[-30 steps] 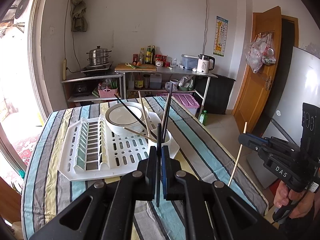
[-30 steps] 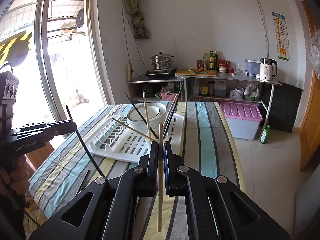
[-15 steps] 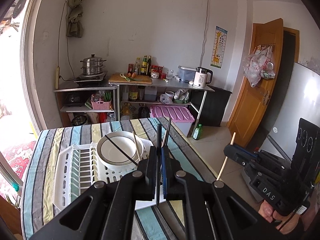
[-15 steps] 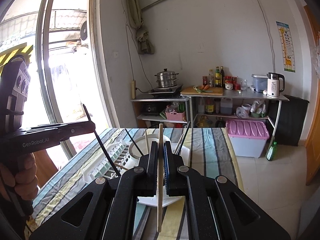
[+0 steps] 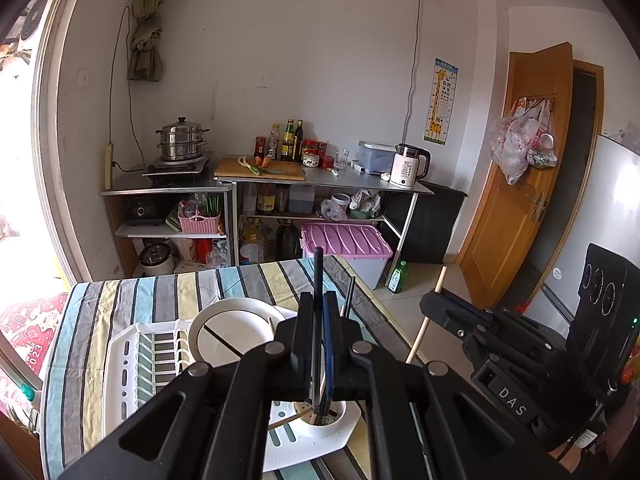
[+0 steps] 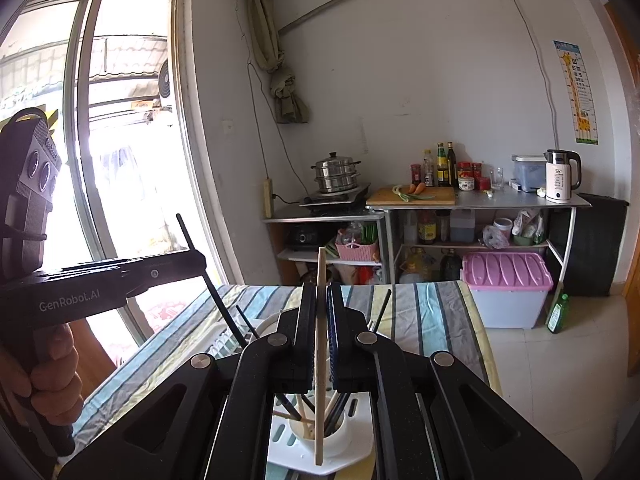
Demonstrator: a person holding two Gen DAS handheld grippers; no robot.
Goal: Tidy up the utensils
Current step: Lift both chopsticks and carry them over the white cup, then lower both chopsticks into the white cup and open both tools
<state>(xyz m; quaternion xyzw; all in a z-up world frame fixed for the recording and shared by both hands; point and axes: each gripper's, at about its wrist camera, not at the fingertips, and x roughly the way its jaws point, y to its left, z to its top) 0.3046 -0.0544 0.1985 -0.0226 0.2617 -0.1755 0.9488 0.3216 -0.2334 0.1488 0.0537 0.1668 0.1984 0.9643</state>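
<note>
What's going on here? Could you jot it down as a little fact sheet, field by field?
Left claw: shut on a black chopstick
Right claw: shut on a wooden chopstick
Holder: white cup at the corner of the drying rack, already with several chopsticks in it
Also on rack: white bowl with a black chopstick across it
Surface: striped tablecloth

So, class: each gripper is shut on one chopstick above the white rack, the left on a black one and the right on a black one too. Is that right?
Not quite. The left gripper does hold a black chopstick, but the right gripper is shut on a pale wooden chopstick, as the right wrist view shows. Both are above the white rack.
</note>
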